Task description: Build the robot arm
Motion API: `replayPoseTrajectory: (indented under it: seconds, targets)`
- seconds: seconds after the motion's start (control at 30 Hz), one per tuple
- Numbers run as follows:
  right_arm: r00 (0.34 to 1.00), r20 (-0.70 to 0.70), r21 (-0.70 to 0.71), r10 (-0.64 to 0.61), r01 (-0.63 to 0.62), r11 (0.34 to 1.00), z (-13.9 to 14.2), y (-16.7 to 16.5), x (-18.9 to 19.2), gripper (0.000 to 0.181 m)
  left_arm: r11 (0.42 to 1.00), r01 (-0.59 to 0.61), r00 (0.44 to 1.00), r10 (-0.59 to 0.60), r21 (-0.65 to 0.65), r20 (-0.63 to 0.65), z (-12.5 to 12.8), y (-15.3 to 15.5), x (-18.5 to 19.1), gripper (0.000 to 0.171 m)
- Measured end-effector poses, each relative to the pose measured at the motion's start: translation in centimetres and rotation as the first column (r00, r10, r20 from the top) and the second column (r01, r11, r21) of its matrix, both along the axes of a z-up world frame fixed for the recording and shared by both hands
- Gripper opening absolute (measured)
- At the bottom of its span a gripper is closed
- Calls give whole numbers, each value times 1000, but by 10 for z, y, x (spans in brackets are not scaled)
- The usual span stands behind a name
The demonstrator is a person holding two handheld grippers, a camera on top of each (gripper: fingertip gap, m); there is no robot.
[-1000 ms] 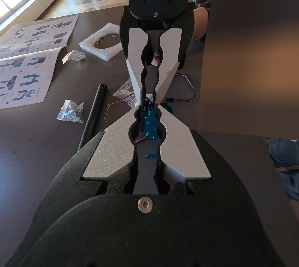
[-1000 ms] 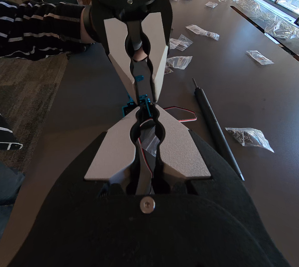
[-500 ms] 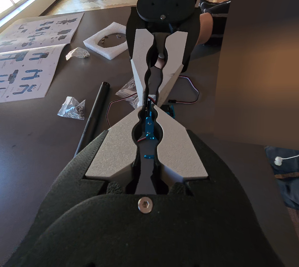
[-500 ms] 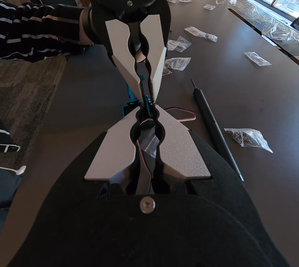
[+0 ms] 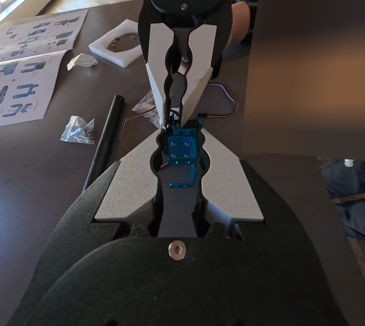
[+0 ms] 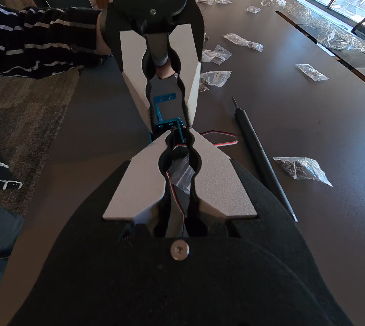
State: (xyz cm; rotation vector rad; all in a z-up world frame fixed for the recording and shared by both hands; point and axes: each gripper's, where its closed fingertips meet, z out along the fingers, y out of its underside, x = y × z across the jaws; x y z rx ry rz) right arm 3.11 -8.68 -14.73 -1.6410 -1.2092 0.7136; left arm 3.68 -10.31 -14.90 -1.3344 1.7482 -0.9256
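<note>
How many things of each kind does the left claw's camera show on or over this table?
Clear plastic bags: 3
White foam piece: 1
Open booklet: 1
Black screwdriver: 1
Blue bracket assembly with wire: 1
Total: 7

Dark table. Landmark: black rod, lying flat on the tabletop. Beside the rod, a clear bag of small dark hardware. Beyond that bag, an open printed booklet. Past the rod's blunt end, a crumpled clear bag, then a white foam frame with a few small metal bits inside its cutout. On the rod's other side, a red, white and dark wire loops across the surface over another clear bag. Farther from the rod's tip, several more clear bags lie scattered, well apart.
</note>
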Motion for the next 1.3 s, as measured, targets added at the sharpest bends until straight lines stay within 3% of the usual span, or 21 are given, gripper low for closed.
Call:
replayPoseTrajectory:
  seconds: [0.73, 1.3]
  targets:
    - [1000, -13, -10, -6, 6, 1000, 0, 0, -2, 10, 996, -34, 999, 32, 87, 25, -1, -1, 1, 29]
    - [998, -55, 0, -22, 22, 1000, 0, 1, -1, 10, 997, -55, 998, 53, 61, 28, -1, 1, 2, 30]
